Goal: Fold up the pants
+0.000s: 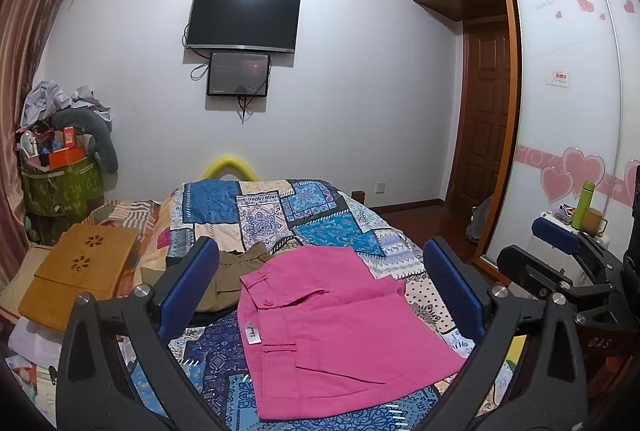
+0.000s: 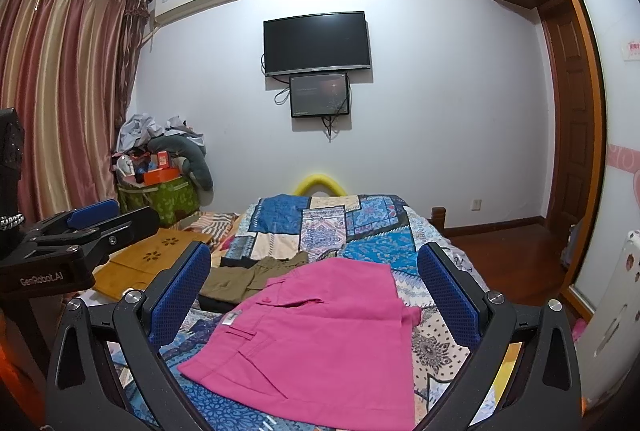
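Observation:
Pink pants lie folded flat on the patchwork bedspread, waistband toward the left; they also show in the right wrist view. My left gripper is open and empty, held above the pants, its blue pads far apart. My right gripper is open and empty too, above the same pants. The right gripper shows at the right edge of the left wrist view, and the left gripper at the left edge of the right wrist view.
Olive-brown shorts lie on dark cloth just left of and behind the pink pants. A wooden lap tray rests at the bed's left. A cluttered green hamper stands in the corner. A wardrobe and door are right.

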